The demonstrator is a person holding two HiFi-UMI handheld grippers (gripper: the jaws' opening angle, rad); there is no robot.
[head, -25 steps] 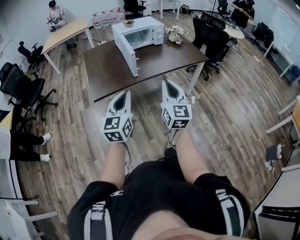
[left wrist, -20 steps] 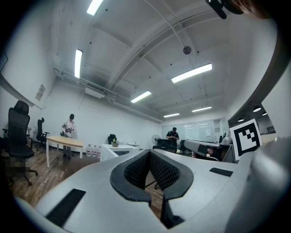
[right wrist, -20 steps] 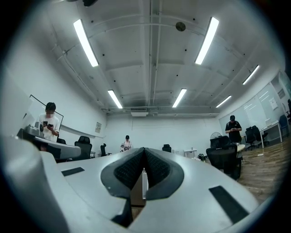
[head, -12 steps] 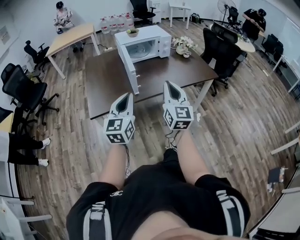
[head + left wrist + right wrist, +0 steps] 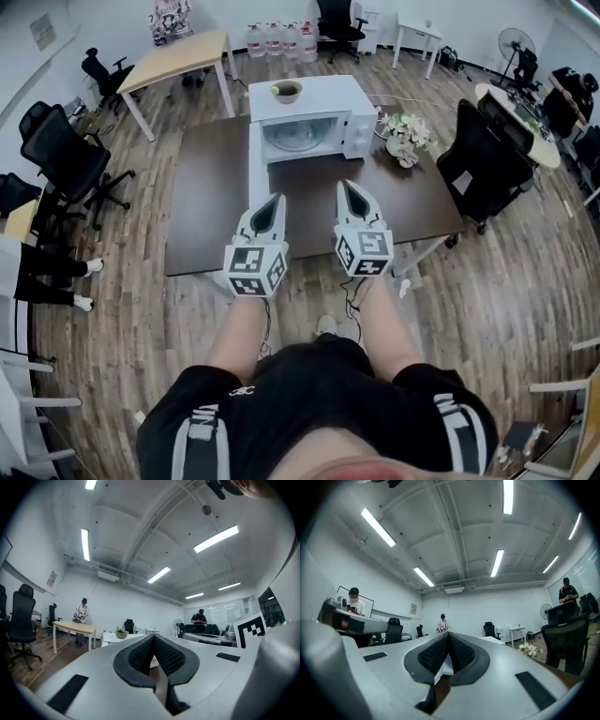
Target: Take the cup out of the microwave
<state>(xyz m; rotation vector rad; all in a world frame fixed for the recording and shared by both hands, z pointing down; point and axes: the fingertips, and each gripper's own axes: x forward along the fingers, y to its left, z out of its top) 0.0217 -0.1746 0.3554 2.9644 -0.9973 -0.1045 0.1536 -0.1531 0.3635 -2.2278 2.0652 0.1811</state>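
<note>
A white microwave (image 5: 309,120) stands at the far side of a dark brown table (image 5: 211,206). Its door (image 5: 254,173) hangs open on the left, swung toward me. The pale cavity (image 5: 302,139) faces me; I cannot make out a cup inside it. A green bowl (image 5: 286,91) sits on top of the oven. My left gripper (image 5: 277,198) and right gripper (image 5: 345,184) are side by side over the table's near part, level, pointing at the microwave. Both are shut with nothing between the pads. The left gripper (image 5: 153,637) and right gripper (image 5: 448,633) views show pads meeting.
A vase of flowers (image 5: 405,139) stands on the table right of the microwave. Black office chairs are at the left (image 5: 66,159) and right (image 5: 487,164). A light wooden table (image 5: 178,56) and water bottles (image 5: 277,37) lie beyond. People are in the background.
Both grippers have travelled forward, from over the floor to over the table's near part. The microwave has come closer and now faces me head on.
</note>
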